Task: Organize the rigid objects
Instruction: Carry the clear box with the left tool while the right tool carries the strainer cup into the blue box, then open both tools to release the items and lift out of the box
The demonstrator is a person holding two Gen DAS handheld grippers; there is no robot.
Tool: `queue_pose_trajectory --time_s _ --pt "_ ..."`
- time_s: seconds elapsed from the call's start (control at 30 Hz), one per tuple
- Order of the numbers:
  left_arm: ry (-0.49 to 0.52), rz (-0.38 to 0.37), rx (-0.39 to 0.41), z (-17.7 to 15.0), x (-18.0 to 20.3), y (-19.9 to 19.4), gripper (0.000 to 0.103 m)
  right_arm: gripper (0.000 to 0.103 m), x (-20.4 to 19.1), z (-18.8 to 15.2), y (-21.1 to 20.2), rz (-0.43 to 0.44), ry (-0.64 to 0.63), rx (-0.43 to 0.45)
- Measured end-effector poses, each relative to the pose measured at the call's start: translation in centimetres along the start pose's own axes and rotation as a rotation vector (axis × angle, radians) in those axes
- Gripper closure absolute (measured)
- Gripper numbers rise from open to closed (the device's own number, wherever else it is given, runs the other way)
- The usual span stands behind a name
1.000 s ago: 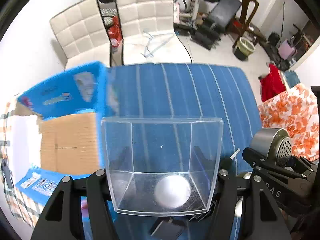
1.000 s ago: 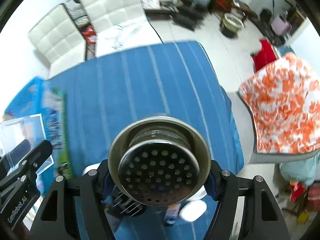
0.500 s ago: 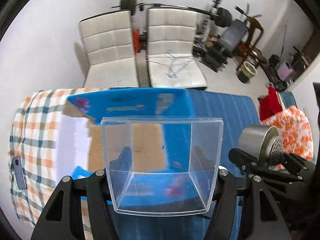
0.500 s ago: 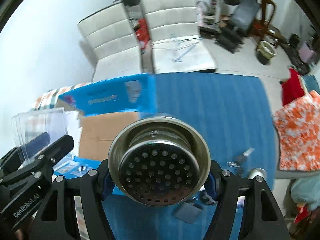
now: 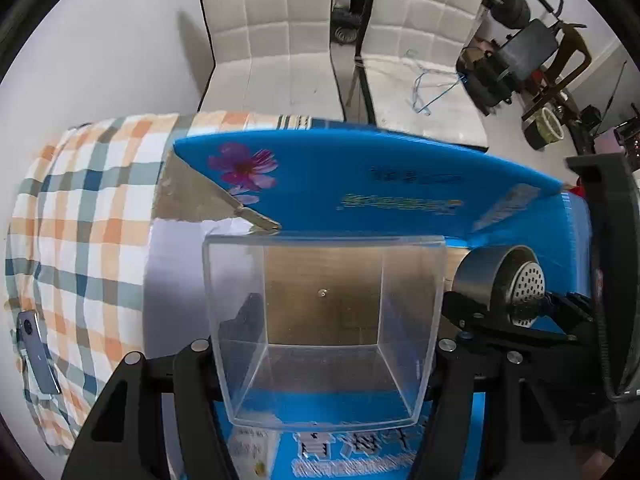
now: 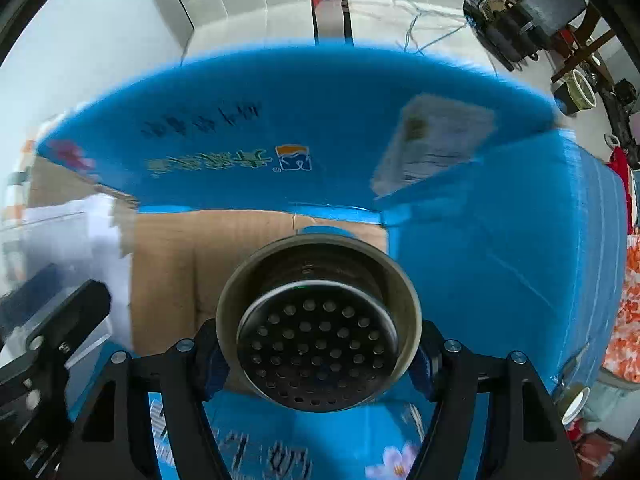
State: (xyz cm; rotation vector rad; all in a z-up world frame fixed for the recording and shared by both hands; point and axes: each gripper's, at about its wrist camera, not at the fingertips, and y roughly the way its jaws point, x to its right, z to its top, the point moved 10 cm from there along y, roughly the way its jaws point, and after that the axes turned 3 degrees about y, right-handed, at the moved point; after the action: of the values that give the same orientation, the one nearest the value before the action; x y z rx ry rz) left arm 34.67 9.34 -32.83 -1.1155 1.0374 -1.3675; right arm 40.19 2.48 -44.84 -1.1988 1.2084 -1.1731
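My left gripper (image 5: 324,354) is shut on a clear square plastic container (image 5: 320,344), held open side forward over the brown inside of a blue cardboard box (image 5: 384,184). My right gripper (image 6: 320,354) is shut on a steel cup with a perforated strainer insert (image 6: 318,332), also above the box floor (image 6: 224,264). In the left wrist view the steel cup (image 5: 500,280) hangs just right of the clear container. The left gripper's black frame (image 6: 48,328) shows at the left edge of the right wrist view.
The box's blue flaps (image 6: 304,128) stand open around the cardboard floor. A checked cloth (image 5: 80,208) with a phone (image 5: 36,356) on it lies left of the box. Two white chairs (image 5: 276,48) stand behind, with gym gear (image 5: 520,48) at the far right.
Both grippers have travelled left from over the blue striped table to above the open box, each keeping its object. The right gripper has also sunk closer to the box.
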Motion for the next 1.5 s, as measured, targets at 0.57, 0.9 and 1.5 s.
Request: queue_pose_trajectory --time_s 0.57,0.9,1.5 --pt "-0.024 -0.083 -0.101 -1.1 -0.6 3.3 0.042 0.010 0.2 -1.2 0.8 -0.078 -0.045 -0.089" --pt "-0.034 -0.228 -0.194 -0.6 2.9 5.6 0.042 0.010 0.0 -2.9 1.3 -0.004 -0.004 -0.137" --pt "0.002 -0.228 -0.260 -0.5 4.1 3.8 0.001 0.010 0.8 -0.3 -0.1 0.055 0.090 -0.132"
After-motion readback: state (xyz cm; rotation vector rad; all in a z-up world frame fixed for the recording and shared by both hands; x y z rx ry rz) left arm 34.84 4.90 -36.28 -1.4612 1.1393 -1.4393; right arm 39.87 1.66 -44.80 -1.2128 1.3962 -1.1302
